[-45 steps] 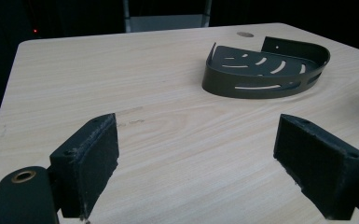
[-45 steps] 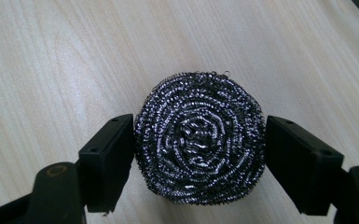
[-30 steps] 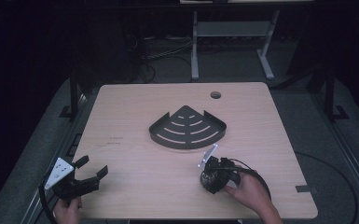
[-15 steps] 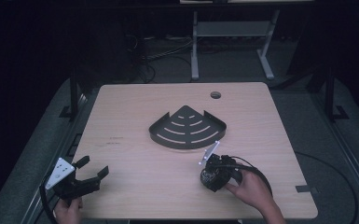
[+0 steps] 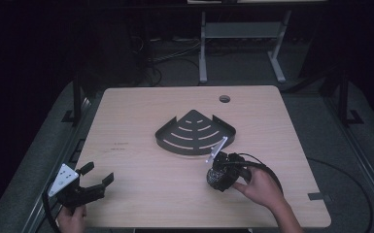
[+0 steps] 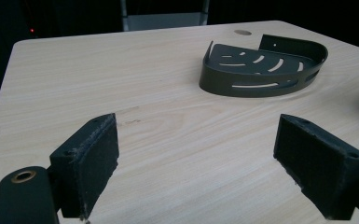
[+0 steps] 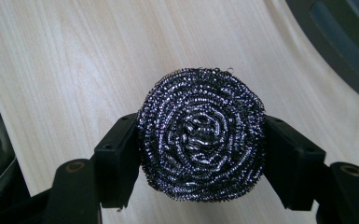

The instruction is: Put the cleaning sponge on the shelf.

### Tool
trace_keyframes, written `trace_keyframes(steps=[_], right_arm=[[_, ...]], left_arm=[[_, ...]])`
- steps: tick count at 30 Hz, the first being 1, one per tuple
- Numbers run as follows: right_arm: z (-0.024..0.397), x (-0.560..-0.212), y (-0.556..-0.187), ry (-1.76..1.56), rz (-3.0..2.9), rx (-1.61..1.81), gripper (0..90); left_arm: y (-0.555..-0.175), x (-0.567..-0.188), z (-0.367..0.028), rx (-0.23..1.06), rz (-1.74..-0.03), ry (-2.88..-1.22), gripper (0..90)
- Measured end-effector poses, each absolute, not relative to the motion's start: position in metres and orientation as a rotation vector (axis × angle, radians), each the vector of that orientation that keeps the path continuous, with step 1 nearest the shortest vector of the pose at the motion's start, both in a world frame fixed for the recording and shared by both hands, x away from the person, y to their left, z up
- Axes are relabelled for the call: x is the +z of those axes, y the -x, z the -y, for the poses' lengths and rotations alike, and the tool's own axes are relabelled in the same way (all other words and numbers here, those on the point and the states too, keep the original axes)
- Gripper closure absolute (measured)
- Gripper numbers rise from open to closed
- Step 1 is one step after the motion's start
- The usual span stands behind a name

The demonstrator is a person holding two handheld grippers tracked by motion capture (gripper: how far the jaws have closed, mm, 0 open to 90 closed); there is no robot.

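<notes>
The right hand-held gripper (image 7: 200, 154) has its jaws pressed against both sides of a round steel-wool scourer (image 7: 200, 133), so the pick-up looks done. In the right gripper view the scourer bulges out between the pads, with pale wood behind it. From the high view, this hand-held gripper (image 5: 219, 175) and its scourer (image 5: 215, 177) sit just in front of the dark slotted corner caddy (image 5: 194, 132), on the person's side of its curved front rim, near it but apart from it.

What seems left is the carry and the drop: moving the scourer over that rim and letting it go inside the caddy, which holds nothing yet.

The left hand-held gripper (image 5: 93, 177) stands wide open and empty, well away from the caddy toward the near left corner of the worktop (image 5: 141, 102).
</notes>
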State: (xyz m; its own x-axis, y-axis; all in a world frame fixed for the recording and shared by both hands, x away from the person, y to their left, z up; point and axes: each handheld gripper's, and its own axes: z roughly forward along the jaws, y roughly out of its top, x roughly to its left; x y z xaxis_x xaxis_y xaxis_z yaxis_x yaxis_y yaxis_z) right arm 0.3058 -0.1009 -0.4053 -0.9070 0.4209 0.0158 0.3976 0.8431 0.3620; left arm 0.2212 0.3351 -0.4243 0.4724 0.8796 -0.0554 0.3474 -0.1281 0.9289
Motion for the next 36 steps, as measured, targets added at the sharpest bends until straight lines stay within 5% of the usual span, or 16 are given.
trace_keyframes(steps=[36], right_arm=[[0.087,-0.380,-0.341,-0.637,-3.020,0.590,32.9]], left_arm=[[-0.223,-0.425,-0.332,0.653,-1.057,-1.716,13.2]])
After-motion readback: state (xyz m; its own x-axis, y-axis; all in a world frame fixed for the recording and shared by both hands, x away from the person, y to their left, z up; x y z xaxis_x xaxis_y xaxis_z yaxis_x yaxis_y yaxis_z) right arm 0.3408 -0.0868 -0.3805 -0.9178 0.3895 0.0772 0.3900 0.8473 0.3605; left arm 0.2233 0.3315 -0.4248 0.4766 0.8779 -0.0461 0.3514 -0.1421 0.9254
